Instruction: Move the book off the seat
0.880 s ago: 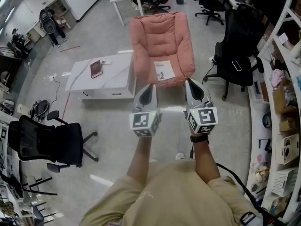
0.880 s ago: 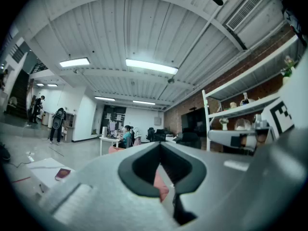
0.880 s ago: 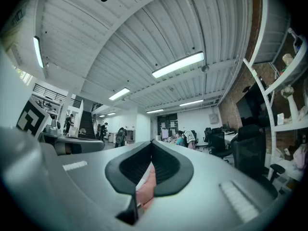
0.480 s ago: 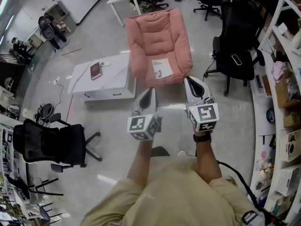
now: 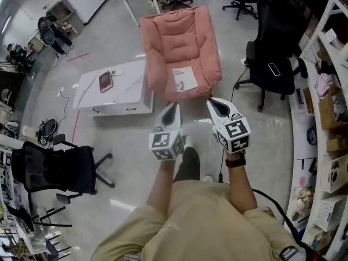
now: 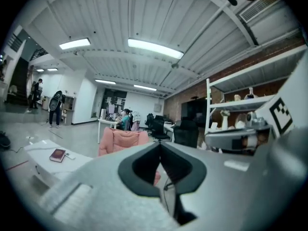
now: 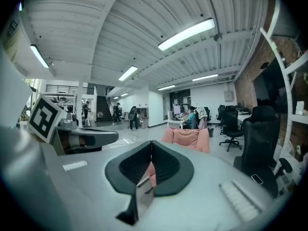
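Approach in hand: we have stepped closer to the armchair (image 5: 179,37), and a shoe (image 5: 188,165) now shows between our arms. The book (image 5: 185,79) lies untouched on the seat, well beyond both grippers. The left gripper (image 5: 172,109) and right gripper (image 5: 213,102) are empty, their jaws together. In our judgement they must part before any grasp. The bench (image 5: 128,94) at left looks a likely landing place.

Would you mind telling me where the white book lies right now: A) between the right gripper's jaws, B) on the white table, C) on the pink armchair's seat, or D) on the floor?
C: the white book lies flat on the seat cushion of the pink armchair.
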### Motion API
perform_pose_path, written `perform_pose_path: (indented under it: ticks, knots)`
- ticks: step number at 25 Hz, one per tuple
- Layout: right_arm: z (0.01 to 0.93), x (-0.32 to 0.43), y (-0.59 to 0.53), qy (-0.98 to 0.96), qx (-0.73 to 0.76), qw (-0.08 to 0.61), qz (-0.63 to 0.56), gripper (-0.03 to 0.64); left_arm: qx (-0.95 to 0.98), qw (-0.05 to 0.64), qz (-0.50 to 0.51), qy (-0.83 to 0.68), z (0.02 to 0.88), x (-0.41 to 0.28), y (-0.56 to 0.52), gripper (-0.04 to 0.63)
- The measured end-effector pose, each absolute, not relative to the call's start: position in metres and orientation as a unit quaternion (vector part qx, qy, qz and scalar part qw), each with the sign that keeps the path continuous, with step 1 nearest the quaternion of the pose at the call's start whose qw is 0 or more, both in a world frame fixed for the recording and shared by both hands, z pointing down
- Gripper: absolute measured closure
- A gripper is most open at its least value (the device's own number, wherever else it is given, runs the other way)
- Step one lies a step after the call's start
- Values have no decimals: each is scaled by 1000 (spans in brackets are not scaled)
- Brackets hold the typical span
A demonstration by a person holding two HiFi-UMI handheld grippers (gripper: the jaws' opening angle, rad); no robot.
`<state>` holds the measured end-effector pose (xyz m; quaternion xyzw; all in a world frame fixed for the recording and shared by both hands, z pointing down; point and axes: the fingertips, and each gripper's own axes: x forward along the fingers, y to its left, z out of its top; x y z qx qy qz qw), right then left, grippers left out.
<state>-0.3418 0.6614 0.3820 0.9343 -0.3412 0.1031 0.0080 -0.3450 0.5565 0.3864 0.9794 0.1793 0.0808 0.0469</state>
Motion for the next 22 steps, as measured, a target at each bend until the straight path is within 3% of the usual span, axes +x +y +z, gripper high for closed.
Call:
perform_pose_path:
  ticks: [10,22]
  knots:
    - [429,-183,628,-357,920,3,162,609,960,52,150,230,449,-190,550,594]
    - [550,-3,494,-428,837,-109,323,574,937,94,265,207,546,-6,430,594]
